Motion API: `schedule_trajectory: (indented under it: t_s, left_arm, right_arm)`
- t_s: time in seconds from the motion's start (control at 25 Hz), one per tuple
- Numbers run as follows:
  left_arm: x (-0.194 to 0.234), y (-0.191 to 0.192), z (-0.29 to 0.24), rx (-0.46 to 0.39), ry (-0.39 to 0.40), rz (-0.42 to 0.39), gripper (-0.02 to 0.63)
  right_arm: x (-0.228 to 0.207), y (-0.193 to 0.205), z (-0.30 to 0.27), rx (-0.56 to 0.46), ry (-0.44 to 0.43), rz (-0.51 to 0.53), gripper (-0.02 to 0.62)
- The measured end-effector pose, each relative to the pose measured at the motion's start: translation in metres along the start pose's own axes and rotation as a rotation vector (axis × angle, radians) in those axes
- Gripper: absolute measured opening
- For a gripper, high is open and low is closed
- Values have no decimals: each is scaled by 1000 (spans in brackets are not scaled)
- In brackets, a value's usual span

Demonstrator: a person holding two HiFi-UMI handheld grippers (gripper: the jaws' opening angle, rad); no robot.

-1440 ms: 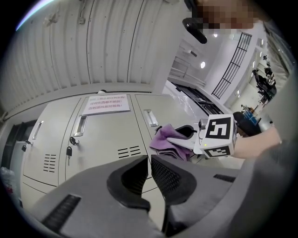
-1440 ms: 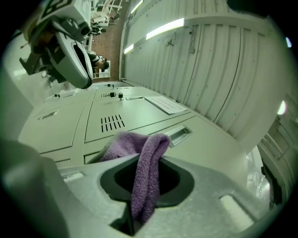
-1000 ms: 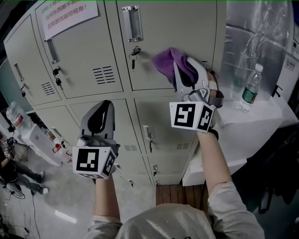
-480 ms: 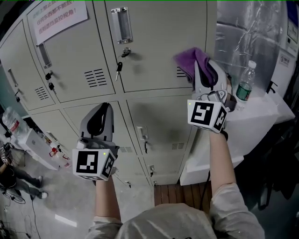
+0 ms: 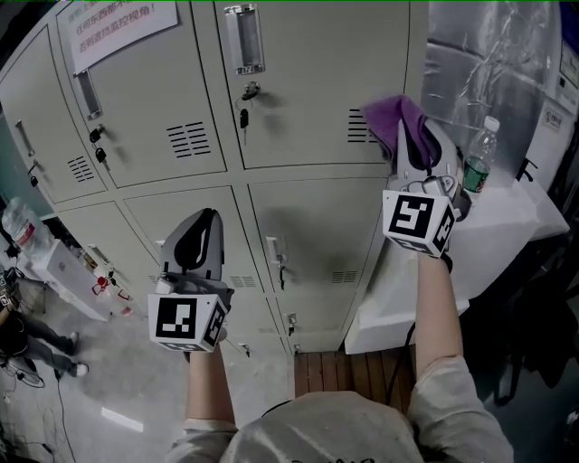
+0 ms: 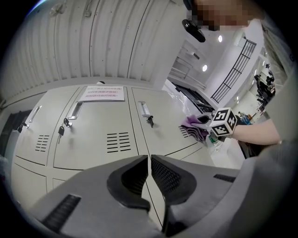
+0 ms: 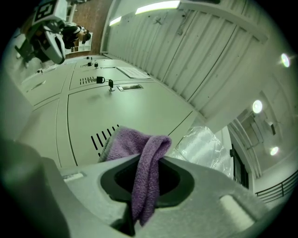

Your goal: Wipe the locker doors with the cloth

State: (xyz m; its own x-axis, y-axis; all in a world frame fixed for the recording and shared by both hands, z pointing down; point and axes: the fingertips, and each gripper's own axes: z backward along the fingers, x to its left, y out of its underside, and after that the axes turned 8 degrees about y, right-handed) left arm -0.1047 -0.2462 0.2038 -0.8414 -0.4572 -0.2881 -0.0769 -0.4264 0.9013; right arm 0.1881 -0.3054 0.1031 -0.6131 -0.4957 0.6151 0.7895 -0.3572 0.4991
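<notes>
A purple cloth [image 5: 394,118] is pinched in my right gripper [image 5: 412,145] and pressed against the upper right locker door [image 5: 308,81], over its vent slots near the door's right edge. In the right gripper view the cloth [image 7: 142,160] hangs folded between the shut jaws, with the vent slots [image 7: 103,137] just beyond. My left gripper [image 5: 193,242] is held lower, in front of the lower left door [image 5: 136,226], jaws shut with nothing between them. In the left gripper view my left gripper [image 6: 149,174] points at the doors, with the cloth [image 6: 194,128] far right.
Keys hang in the locks of the upper doors [image 5: 244,116]. A paper notice [image 5: 113,27] is taped on the upper left door. A water bottle [image 5: 479,159] stands on a white table [image 5: 507,226] right of the lockers, with plastic sheeting [image 5: 488,63] behind.
My right gripper has carried the cloth rightwards across the upper door, from near the lock to the vent slots by the right edge. The left gripper has stayed about where it was.
</notes>
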Motion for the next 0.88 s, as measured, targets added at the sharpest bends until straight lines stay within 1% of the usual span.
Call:
schedule_trajectory:
  t_s: [0.08,0.2,0.36,0.48,0.68,0.88]
  left_arm:
    - [0,7,3,14,-2,10,18]
    - [1,17,8,31,-6,19,18]
    - [0,35,14,54,-13,45,18]
    - [-1,48,20,73,-22,66,18]
    - [-2,62,31,87,-39,77,18]
    - [-6,72,45,102,-54,115,18]
  right_arm:
    - [-5,2,4,16,-4,-42,60]
    - [-10,-1,13,9,-17,-112,60]
    - [3,-16,32,-38,-77,-173,60]
    - [26,-21,45,-61,-129,-216,60]
    - [76,-32,68,-56,-249,-298,60]
    - [132,-57,82,-58,-344,-349,60]
